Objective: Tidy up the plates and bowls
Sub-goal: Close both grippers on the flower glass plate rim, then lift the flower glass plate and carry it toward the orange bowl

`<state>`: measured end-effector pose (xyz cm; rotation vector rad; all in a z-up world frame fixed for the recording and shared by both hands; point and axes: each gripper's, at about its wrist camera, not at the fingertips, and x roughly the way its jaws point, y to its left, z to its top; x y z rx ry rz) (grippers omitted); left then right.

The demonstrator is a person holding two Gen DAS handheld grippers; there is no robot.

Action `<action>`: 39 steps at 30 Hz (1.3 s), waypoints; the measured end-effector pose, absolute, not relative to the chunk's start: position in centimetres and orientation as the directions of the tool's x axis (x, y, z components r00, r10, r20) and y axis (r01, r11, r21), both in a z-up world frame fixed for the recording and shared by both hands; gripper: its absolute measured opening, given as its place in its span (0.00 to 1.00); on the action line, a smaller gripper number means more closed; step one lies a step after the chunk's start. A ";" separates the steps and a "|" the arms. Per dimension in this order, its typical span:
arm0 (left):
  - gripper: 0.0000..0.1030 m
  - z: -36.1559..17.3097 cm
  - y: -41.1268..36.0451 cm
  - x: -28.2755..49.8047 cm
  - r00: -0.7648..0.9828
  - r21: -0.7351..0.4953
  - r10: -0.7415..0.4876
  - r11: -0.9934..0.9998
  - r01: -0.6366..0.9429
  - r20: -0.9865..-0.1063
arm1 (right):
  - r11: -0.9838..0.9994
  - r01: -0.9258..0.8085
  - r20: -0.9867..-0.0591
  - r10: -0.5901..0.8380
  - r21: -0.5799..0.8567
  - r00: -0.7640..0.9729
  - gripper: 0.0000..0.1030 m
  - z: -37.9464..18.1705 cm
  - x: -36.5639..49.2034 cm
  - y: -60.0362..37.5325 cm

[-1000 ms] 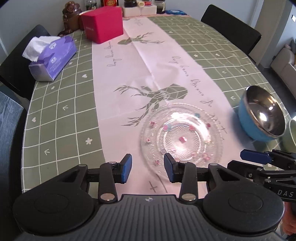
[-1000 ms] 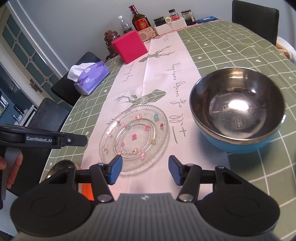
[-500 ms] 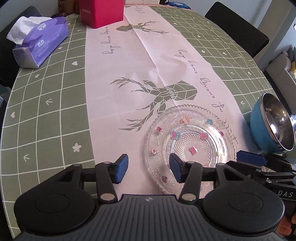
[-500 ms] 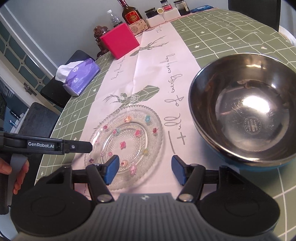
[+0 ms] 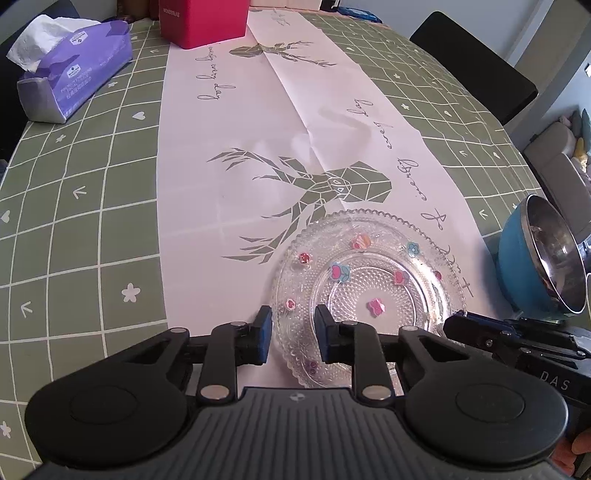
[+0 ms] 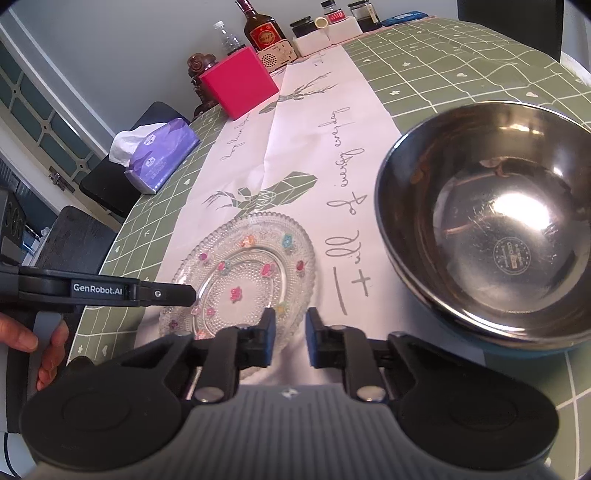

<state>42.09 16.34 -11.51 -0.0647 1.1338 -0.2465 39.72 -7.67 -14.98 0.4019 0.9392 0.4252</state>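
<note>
A clear glass plate (image 5: 369,291) with small coloured flower marks lies on the white table runner; it also shows in the right wrist view (image 6: 243,273). My left gripper (image 5: 293,334) has its blue pads on either side of the plate's near left rim, narrowly apart. My right gripper (image 6: 288,336) straddles the plate's near right rim, its pads also narrowly apart. A steel bowl with a blue outside (image 6: 491,225) stands right of the plate and appears at the right edge of the left wrist view (image 5: 543,254).
A purple tissue pack (image 5: 74,85) and a red box (image 5: 203,20) stand further back on the green checked tablecloth (image 5: 74,221). Bottles and jars (image 6: 266,29) line the far end. Dark chairs (image 5: 476,62) surround the table.
Both grippers have moved in onto the plate's near rim and their jaws have narrowed from wide open. The plate and bowl have stayed in place.
</note>
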 end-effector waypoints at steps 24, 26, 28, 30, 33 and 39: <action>0.23 -4.5 13.7 37.8 0.518 -0.112 -0.205 0.972 0.205 -0.830 | 0.862 -0.196 -0.629 0.481 0.468 0.611 0.11 -9.5 36.9 -9.7; 0.23 -3.8 13.4 37.0 0.531 -0.111 -0.207 0.972 0.207 -0.822 | 0.863 -0.199 -0.623 0.478 0.465 0.619 0.11 -8.8 36.3 -9.9; 0.23 -3.0 13.2 36.1 0.544 -0.110 -0.208 0.972 0.208 -0.813 | 0.862 -0.202 -0.615 0.478 0.464 0.627 0.11 -8.1 35.6 -10.3; 0.23 -2.2 12.9 35.0 0.556 -0.109 -0.209 0.972 0.209 -0.805 | 0.864 -0.208 -0.609 0.476 0.459 0.634 0.11 -7.4 34.8 -10.5; 0.23 -1.2 12.4 33.4 0.567 -0.111 -0.211 0.972 0.206 -0.796 | 0.863 -0.211 -0.603 0.477 0.459 0.639 0.11 -6.7 33.4 -11.1; 0.23 0.0 11.2 29.4 0.596 -0.118 -0.206 0.976 0.183 -0.776 | 0.857 -0.206 -0.595 0.482 0.472 0.643 0.11 -5.9 30.2 -12.4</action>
